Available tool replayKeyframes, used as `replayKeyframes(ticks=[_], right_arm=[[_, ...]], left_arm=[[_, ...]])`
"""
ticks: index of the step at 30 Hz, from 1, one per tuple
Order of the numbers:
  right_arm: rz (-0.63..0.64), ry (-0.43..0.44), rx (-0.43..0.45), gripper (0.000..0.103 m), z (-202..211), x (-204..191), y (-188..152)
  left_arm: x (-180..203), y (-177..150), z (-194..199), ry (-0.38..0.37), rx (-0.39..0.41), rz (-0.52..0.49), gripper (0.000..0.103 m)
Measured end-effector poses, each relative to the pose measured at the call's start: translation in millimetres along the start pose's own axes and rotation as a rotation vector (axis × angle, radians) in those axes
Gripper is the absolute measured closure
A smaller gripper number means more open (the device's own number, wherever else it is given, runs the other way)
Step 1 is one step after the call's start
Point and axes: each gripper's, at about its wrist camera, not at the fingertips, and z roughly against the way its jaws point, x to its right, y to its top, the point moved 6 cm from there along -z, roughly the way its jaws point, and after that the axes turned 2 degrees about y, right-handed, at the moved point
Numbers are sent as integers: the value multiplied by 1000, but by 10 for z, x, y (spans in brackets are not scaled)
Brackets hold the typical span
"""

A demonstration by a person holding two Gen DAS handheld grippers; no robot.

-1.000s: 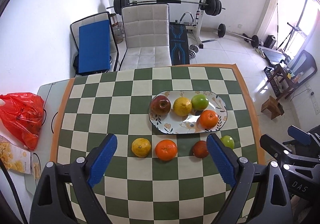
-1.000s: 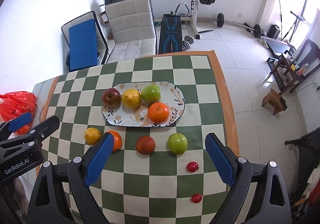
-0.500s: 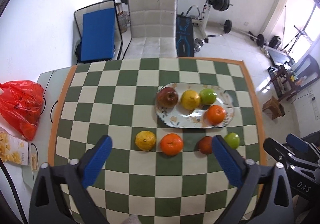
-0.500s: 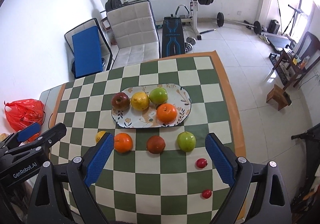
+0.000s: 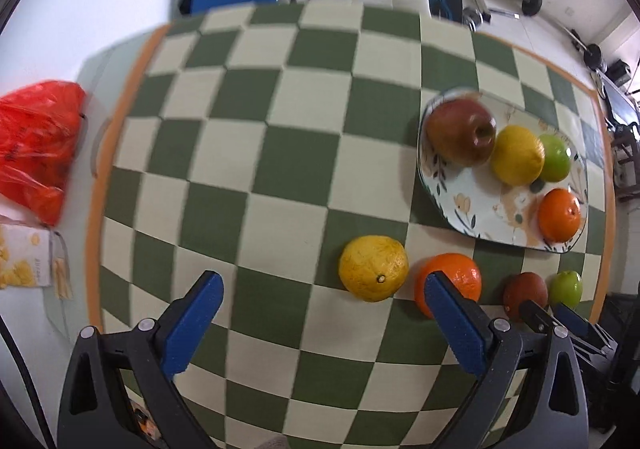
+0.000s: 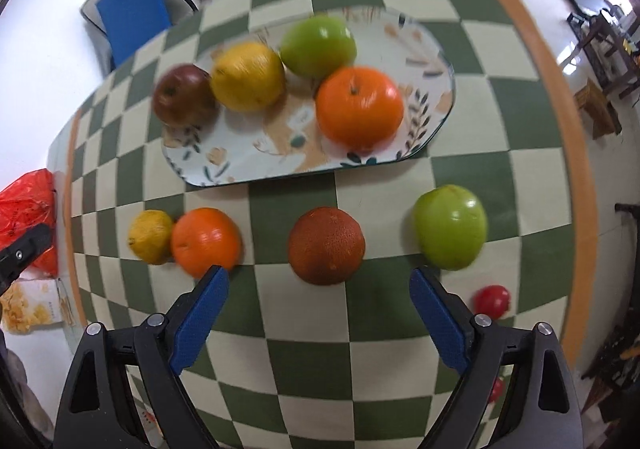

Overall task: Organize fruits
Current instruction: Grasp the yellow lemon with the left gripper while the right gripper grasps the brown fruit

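**Both tools over the fruit row, nothing gripped**

Left wrist view, left to right: red plastic bag (image 5: 34, 149) and a snack box (image 5: 24, 263) off the left edge of the checked surface (image 5: 248, 153). Left tool (image 5: 320, 323) points down at the surface, jaws spread fully wide, empty between the pads. Its right pad sits in front of the loose orange (image 5: 452, 281); can't tell if it touches. The loose lemon (image 5: 373, 268) lies just beyond the gap, touching or nearly touching the orange. Then the dark red-brown fruit (image 5: 524, 291) and the loose green apple (image 5: 566, 289), side by side near the surface's right edge. Behind the row, the floral plate (image 5: 480, 209) carries a red apple (image 5: 460, 137), a lemon (image 5: 516, 155), a green apple (image 5: 554, 157) and an orange (image 5: 559, 215).

Right wrist view, left to right: part of the left tool's black frame at the left edge, then the same row of lemon, orange, red-brown fruit, green apple. Right tool (image 6: 318, 319) points steeply down, jaws wide but closing, nothing pinched. The red-brown fruit sits just ahead of the gap, centred between the pads and clear of both. A small red fruit (image 6: 492, 301) lies right of the right pad, another (image 6: 496, 389) partly hidden behind the tool body. Frames are motion-blurred.
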Motion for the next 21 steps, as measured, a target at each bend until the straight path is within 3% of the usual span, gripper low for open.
replayKeyframes(ticks=[6, 11, 12, 13, 15, 21], right_arm=[[-4, -15, -57, 30, -413, 24, 67], [2, -17, -78, 34, -556, 9, 86], [3, -16, -82, 34, -589, 9, 90], [5, -14, -85, 36, -624, 13, 89], [11, -9, -94, 44, -681, -11, 96], [46, 8, -97, 45, -729, -55, 54]], left_arm=[[163, 19, -501, -67, -148, 7, 0], [266, 2, -748, -111, -206, 10, 1], [270, 5, -774, -111, -202, 13, 7], [267, 5, -796, -109, -200, 14, 24], [277, -10, -838, -127, -205, 15, 47], [255, -330, -741, -88, -192, -17, 46]])
